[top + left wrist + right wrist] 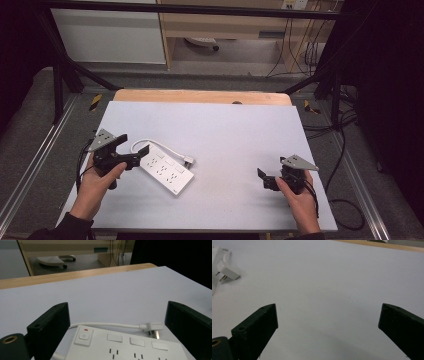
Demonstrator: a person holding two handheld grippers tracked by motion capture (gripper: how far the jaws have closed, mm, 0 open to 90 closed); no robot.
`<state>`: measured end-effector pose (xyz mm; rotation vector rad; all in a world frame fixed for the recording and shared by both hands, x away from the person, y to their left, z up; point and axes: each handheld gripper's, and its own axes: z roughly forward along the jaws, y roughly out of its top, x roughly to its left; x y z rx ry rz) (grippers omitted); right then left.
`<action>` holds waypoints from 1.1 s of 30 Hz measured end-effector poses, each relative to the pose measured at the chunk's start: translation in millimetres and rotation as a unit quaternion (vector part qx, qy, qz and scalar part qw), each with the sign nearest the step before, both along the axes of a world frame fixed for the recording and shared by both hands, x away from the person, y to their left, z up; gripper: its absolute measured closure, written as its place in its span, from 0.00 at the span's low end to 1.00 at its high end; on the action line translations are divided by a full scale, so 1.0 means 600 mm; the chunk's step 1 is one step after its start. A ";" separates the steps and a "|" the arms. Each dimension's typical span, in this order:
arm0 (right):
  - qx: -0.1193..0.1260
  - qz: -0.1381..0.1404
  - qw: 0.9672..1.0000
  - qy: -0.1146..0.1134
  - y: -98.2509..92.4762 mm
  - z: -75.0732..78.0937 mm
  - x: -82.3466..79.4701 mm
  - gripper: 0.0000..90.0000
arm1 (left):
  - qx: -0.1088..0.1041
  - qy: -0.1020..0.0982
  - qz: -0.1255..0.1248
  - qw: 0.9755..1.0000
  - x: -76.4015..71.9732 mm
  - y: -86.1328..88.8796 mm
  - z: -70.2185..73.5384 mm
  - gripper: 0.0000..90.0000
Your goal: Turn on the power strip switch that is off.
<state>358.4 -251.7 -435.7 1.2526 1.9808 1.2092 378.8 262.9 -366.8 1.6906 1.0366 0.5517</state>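
A white power strip [166,173] lies at the left of the pale table top [235,130], its short cord curling back to a white plug [189,160] beside it. My left gripper [141,156] is open at the strip's switch end. In the left gripper view the strip [130,346] sits low between the two spread jaws, its power button [83,336] near the left jaw and the plug [153,329] toward the right jaw. My right gripper [265,179] is open over bare table at the right, holding nothing. The right gripper view shows the plug [228,272] far off.
A wooden strip [200,96] runs along the table's far edge. Beyond it are a wooden desk [225,25] and hanging cables [300,45]. Black frame bars [65,70] stand at both sides. Floor cables [345,150] trail on the right.
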 end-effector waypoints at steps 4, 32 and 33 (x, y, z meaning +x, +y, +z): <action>-0.001 0.000 1.000 0.000 -0.001 0.000 0.000 0.03 | 0.003 0.004 -0.005 1.000 0.003 -0.009 -0.001 0.08; 0.002 0.000 1.000 0.001 -0.002 0.000 0.000 0.03 | 0.005 0.039 -0.025 0.999 0.026 -0.026 -0.020 0.52; 0.001 0.000 1.000 0.002 -0.002 0.000 0.000 0.03 | 0.005 0.039 -0.025 0.999 0.027 -0.026 -0.020 0.54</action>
